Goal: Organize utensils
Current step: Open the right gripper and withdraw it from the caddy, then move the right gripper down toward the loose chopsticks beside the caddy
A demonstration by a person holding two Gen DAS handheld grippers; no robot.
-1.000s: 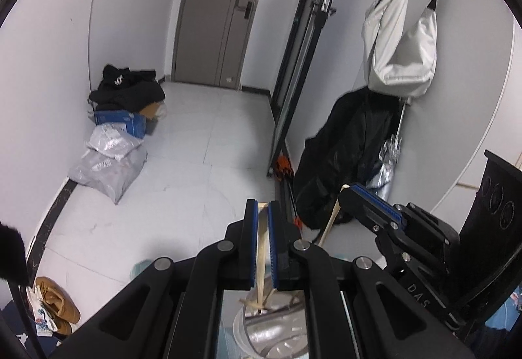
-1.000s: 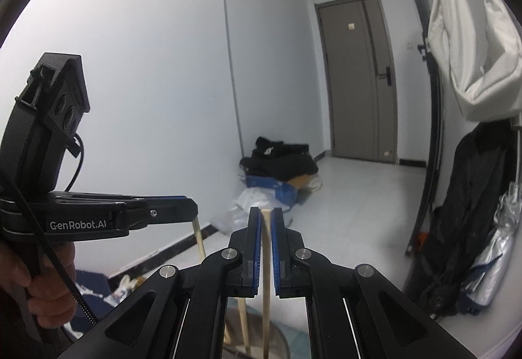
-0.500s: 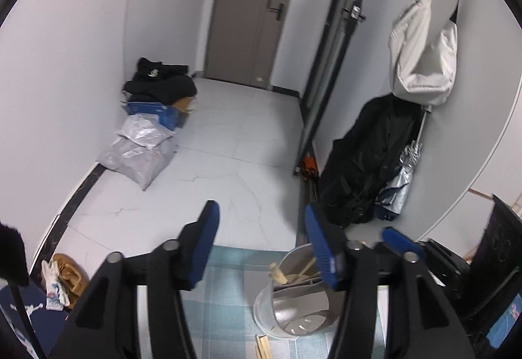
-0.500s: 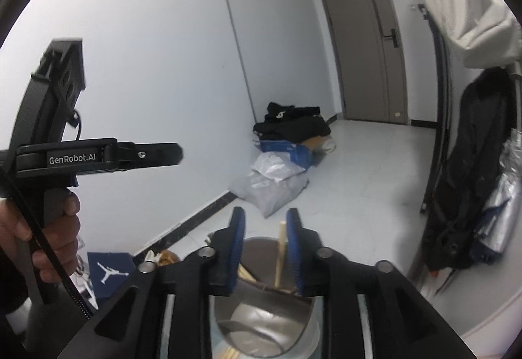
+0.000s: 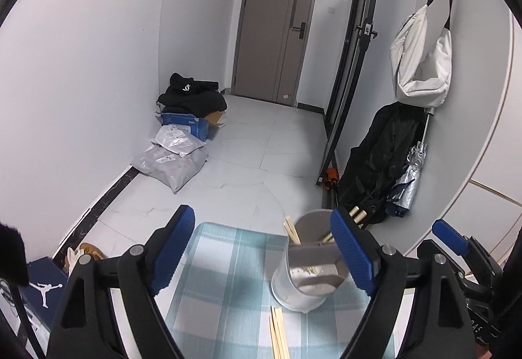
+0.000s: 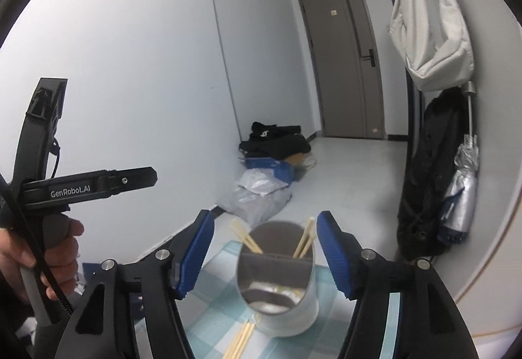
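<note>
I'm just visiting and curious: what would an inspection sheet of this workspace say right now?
Surface: table under a blue-and-white checked cloth.
Job's things: metal holder stands upright with chopsticks leaning inside; loose chopsticks lie flat on the cloth in front of it.
Clutter: nothing seen on the cloth besides these.
Grippers: left gripper and right gripper have just been opening; both are empty.
Cables: black cable runs past the hand holding the left gripper.
Surroundings: door, black clothes, blue box, grey parcels, hanging white bag, folded umbrella.
</note>
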